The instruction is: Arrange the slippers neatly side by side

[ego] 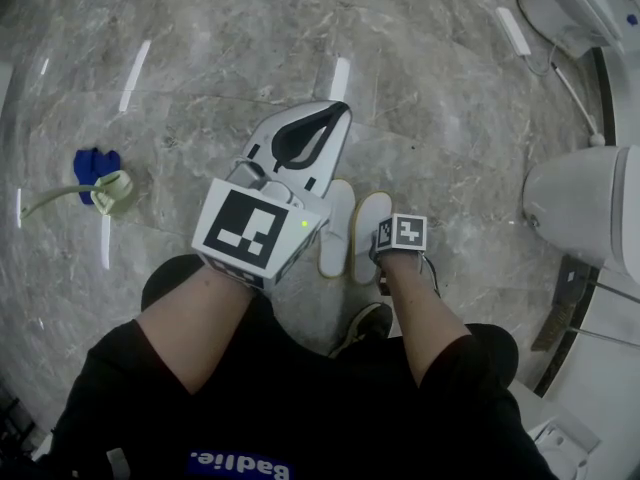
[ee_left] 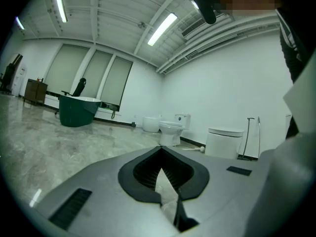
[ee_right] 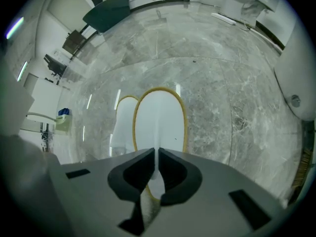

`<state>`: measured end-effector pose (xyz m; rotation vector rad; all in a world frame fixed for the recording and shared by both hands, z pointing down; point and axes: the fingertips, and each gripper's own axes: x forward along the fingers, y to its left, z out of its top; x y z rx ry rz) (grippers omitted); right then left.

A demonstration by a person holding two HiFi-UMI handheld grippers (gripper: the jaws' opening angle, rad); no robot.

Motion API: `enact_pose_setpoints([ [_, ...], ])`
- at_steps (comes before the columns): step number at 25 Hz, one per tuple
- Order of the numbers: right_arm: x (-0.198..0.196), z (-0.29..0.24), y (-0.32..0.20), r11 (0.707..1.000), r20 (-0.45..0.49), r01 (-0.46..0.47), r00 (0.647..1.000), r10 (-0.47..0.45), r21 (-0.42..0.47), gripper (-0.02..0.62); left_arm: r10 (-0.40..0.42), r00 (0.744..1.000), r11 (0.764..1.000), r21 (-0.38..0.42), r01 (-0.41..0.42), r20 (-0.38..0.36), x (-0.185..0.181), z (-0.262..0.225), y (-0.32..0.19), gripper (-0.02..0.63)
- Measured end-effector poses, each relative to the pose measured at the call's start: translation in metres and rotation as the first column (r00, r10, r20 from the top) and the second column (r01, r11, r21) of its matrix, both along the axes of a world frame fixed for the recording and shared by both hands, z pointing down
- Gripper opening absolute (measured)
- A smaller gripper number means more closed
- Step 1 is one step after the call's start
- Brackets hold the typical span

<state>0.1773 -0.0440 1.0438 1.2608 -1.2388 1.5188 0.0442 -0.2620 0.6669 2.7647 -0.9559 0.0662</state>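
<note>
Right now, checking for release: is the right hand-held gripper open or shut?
Shut on the right slipper: the right hand-held gripper has jaws almost together, with the white heel between them.

Beyond the toes of the left slipper (ego: pixel 335 230) and right slipper (ego: pixel 368 218), bare marble floor (ego: pixel 200 58) lies open, wide enough to pass. No gap shows between the two. The toilet (ego: pixel 585 203) blocks the right side, and my shoe (ego: pixel 365 326) crowds the heels. A green thing (ego: pixel 112 190) and a blue thing (ego: pixel 95 163) lie well apart to the left.
</note>
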Motion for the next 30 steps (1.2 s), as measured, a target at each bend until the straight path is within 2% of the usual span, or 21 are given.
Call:
enact_pose_setpoints([
  [13, -0.063, -0.026, -0.029, 0.997, 0.090, 0.060, 0.994, -0.063, 0.040, 0.020, 0.003, 1.000, 1.000, 0.005, -0.003, -0.018, -0.002, -0.005, -0.003, 0.002],
  [23, -0.126, -0.023, -0.042, 0.995, 0.163, 0.087, 0.982, -0.095, 0.052, 0.020, -0.023, 0.999, 1.000, 0.016, 0.024, -0.037, -0.023, -0.010, -0.003, 0.002],
  [27, -0.150, -0.014, -0.050, 0.993, 0.169, 0.105, 0.979, -0.114, 0.060, 0.020, -0.048, 0.999, 0.999, -0.011, 0.048, -0.007, -0.037, -0.006, -0.003, 0.002],
  [30, -0.169, -0.007, -0.051, 0.993, 0.210, 0.100, 0.972, -0.110, 0.054, 0.020, -0.047, 0.999, 0.999, -0.007, 0.046, -0.018, -0.044, -0.005, -0.001, 0.002],
])
